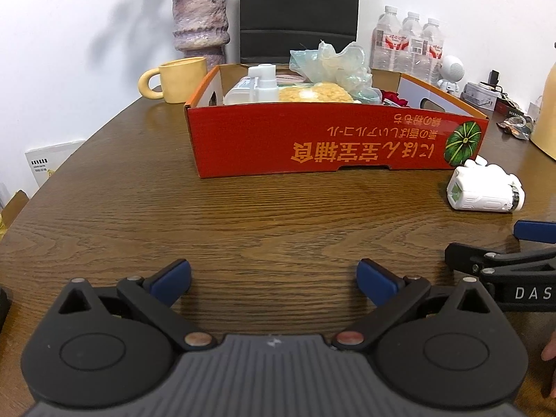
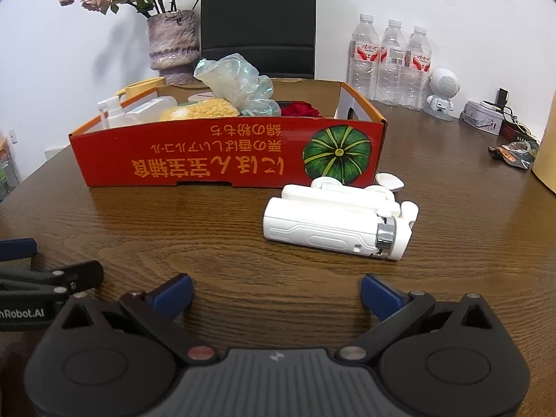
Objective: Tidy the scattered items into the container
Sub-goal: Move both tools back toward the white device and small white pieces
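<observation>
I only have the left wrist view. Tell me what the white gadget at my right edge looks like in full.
Observer: The white gadget lies on its side on the table, chrome ring toward the right.
Operator: Report anything beside it.
Observer: A small white cap lies between it and the red box.
Operator: Give me the right hand-held gripper.
Observer: The right hand-held gripper is open and empty, short of the gadget.
</observation>
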